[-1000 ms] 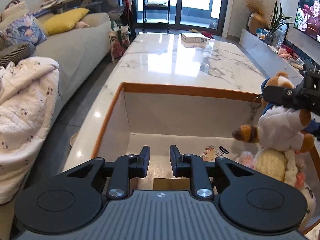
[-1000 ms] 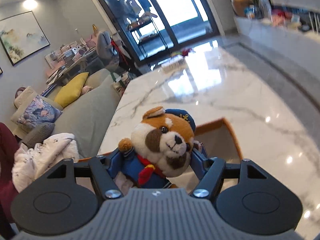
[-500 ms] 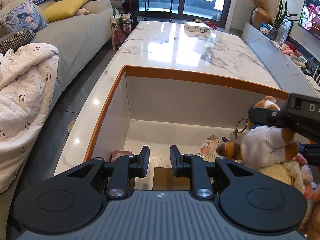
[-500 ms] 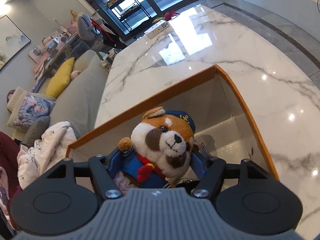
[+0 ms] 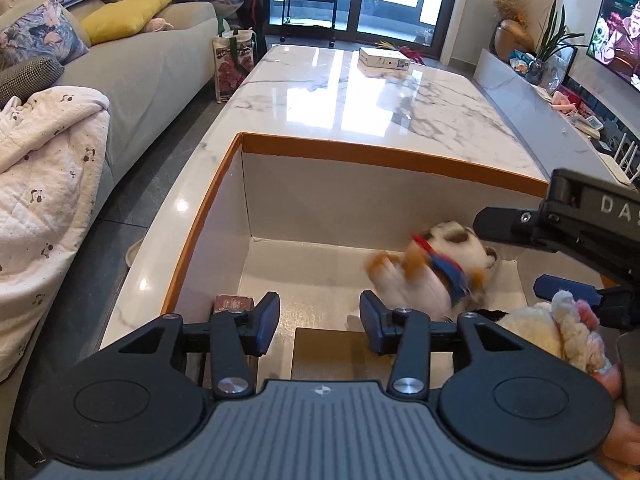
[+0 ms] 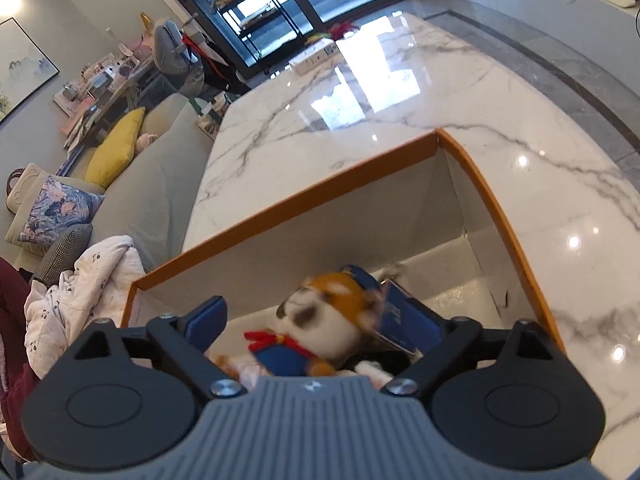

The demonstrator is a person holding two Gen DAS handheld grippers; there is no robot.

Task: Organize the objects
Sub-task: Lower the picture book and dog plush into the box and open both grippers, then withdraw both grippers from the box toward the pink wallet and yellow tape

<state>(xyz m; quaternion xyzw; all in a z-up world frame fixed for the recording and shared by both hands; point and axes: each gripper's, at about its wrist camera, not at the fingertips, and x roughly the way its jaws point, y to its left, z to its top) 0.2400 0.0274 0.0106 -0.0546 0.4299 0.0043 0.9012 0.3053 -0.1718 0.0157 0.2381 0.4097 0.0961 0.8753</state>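
A: Dropping stage: your right hand-held gripper [image 6: 316,320] is spread wide, holding nothing; the blurred plush dog [image 6: 320,328] is inside the box [image 5: 360,152] on the table [image 5: 360,96].

B: And the left hand-held gripper [image 5: 320,322]?

A: Parted, empty. Next, likely fetch another object.

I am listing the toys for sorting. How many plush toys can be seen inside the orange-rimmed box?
2. The plush dog is blurred below the open right gripper, toward the box's right side. A cream plush lies at the near right corner. Others may be hidden.
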